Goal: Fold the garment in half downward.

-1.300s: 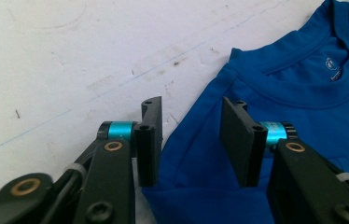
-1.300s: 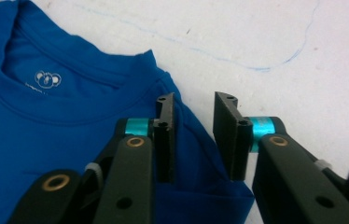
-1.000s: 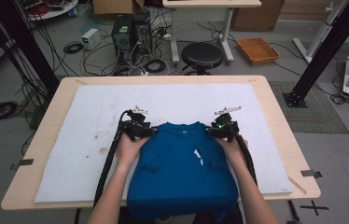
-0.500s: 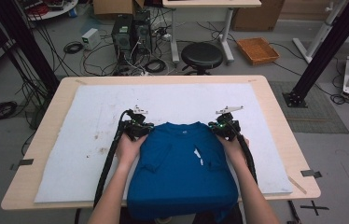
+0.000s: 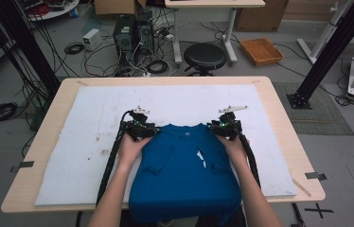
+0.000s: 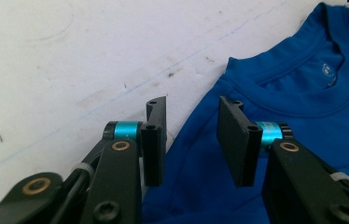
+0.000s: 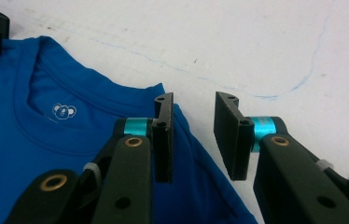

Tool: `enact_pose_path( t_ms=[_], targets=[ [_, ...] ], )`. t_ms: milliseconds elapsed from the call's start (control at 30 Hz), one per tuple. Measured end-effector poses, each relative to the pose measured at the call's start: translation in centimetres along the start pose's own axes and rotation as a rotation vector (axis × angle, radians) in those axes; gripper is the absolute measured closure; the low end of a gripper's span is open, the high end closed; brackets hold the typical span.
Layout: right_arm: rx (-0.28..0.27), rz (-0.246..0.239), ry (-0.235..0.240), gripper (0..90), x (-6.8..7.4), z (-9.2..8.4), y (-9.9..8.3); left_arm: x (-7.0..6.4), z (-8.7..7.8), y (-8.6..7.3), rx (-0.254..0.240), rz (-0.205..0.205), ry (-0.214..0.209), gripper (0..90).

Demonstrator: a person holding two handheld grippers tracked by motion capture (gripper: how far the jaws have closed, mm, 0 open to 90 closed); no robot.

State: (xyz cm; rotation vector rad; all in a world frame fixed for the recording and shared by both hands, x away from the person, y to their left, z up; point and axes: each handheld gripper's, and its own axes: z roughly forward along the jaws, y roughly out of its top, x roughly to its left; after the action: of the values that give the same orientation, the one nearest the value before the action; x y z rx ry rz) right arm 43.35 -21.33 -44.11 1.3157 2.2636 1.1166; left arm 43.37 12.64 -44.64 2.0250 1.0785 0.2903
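Blue shirt (image 5: 187,175) lies soft and limp on the white mat (image 5: 71,142), collar away from the person. Both grippers, left (image 5: 143,131) and right (image 5: 222,128), have just reopened at its shoulders, empty; pinch those seams.

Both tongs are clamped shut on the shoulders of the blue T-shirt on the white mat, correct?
Not clamped: both gripper views show the left tongs and right tongs open, having just been opening, above the blue T-shirt shoulders on the white mat.
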Motion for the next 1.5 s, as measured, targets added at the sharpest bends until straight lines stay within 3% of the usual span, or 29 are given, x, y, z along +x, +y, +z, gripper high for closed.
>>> enact_pose_path(
  t_ms=[133, 267, 300, 367, 500, 633, 900, 1067, 1300, 1500],
  targets=[
    [0.036, -0.012, -0.015, 69.1, 0.1, 0.7, 0.2, -0.6, 0.6, 0.8, 0.043, 0.053, 0.026, 62.9],
    [0.058, -0.032, -0.022, 69.5, 0.3, 1.2, 0.4, -0.9, 0.8, 1.1, 0.056, 0.066, 0.052, 64.0],
    [0.059, -0.038, -0.023, 70.5, 0.4, 1.2, 0.4, -1.1, 0.8, 1.1, 0.055, 0.071, 0.068, 69.0],
    [0.071, -0.055, -0.014, 81.2, 0.5, 1.1, 0.4, -1.3, 0.8, 1.0, 0.05, 0.085, 0.075, 74.4],
    [0.07, -0.082, -0.019, 87.7, 0.8, 1.0, 0.5, -1.6, 1.0, 1.1, 0.051, 0.109, 0.076, 86.8],
    [0.055, -0.079, -0.022, 88.1, 0.8, 0.8, 0.6, -1.5, 0.9, 1.1, 0.047, 0.101, 0.069, 87.7],
    [0.011, -0.05, 0.008, 88.1, 0.0, 0.2, 1.5, -0.8, 0.5, 1.5, 0.002, 0.099, 0.065, 88.4],
    [-0.011, -0.045, 0.008, 88.1, -0.1, 0.0, 2.1, -0.2, -0.3, 1.9, -0.072, 0.069, 0.043, 88.4],
    [-0.053, -0.049, 0.019, 88.1, 0.1, -1.5, 2.6, -0.9, -2.4, 2.4, -0.134, 0.111, 0.024, 88.4],
    [-0.11, -0.081, 0.038, 88.1, 1.4, -4.5, 2.0, -2.0, -4.9, 2.2, -0.173, 0.165, 0.005, 88.3]
  ],
)
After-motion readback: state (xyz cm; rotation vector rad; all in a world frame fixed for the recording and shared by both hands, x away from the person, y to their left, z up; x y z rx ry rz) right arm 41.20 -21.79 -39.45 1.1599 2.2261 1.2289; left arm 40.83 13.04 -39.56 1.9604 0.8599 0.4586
